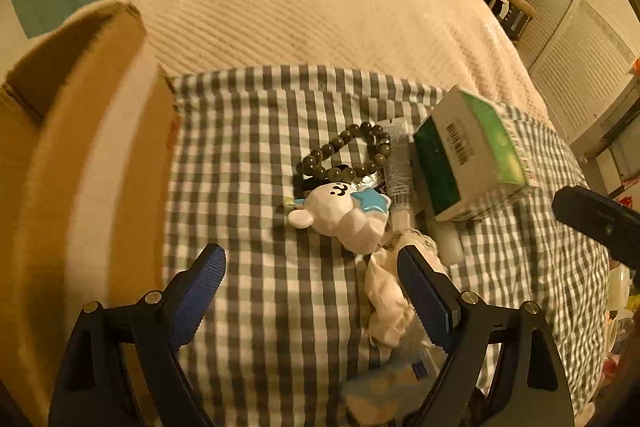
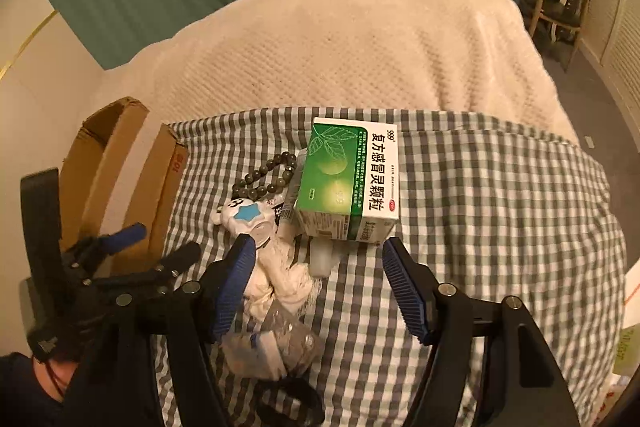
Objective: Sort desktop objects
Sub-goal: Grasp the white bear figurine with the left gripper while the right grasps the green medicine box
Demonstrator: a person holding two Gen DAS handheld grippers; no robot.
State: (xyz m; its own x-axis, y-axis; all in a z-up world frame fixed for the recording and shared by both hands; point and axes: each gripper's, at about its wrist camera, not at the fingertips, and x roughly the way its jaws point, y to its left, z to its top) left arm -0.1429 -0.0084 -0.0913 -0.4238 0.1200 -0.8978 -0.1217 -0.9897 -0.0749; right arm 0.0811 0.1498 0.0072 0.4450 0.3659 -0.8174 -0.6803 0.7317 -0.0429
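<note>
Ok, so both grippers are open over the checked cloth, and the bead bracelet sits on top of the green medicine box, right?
Not quite. The bead bracelet lies on the checked cloth to the left of the green medicine box, not on top of it; the right wrist view shows this. The left gripper and right gripper are both open.

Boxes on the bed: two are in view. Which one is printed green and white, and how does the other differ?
The medicine box, lying flat on the checked cloth, has green-and-white print with leaves. The cardboard box at the cloth's left edge is plain brown and open-topped.
</note>
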